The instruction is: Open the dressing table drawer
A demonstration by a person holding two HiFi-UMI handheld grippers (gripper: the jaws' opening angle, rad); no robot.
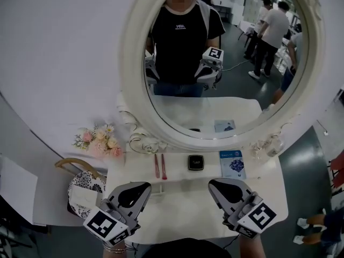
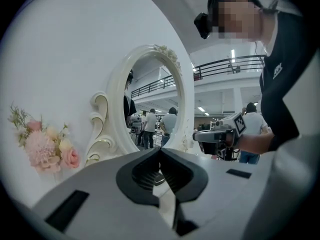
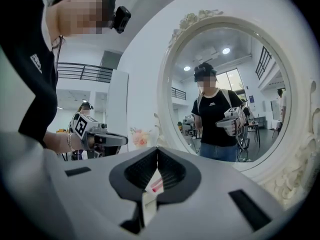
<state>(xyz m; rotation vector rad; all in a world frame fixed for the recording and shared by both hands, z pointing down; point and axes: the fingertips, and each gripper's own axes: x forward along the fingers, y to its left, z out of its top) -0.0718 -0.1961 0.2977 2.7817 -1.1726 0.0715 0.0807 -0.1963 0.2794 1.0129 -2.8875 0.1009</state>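
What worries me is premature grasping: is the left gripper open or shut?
Shut: the left gripper has its fingers meeting at the tips, nothing between them.

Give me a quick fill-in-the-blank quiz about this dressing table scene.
The left gripper and right gripper both have their fingers ___.
The pink flowers stand at the mirror's ___ side.
The black case lies between the pink sticks and the ___ booklet.
Missing: shut, left, blue.

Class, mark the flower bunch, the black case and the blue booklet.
flower bunch (image 1: 101,143), head view, its middle blooms.
black case (image 1: 195,162), head view, middle of its lid.
blue booklet (image 1: 232,164), head view, its cover.
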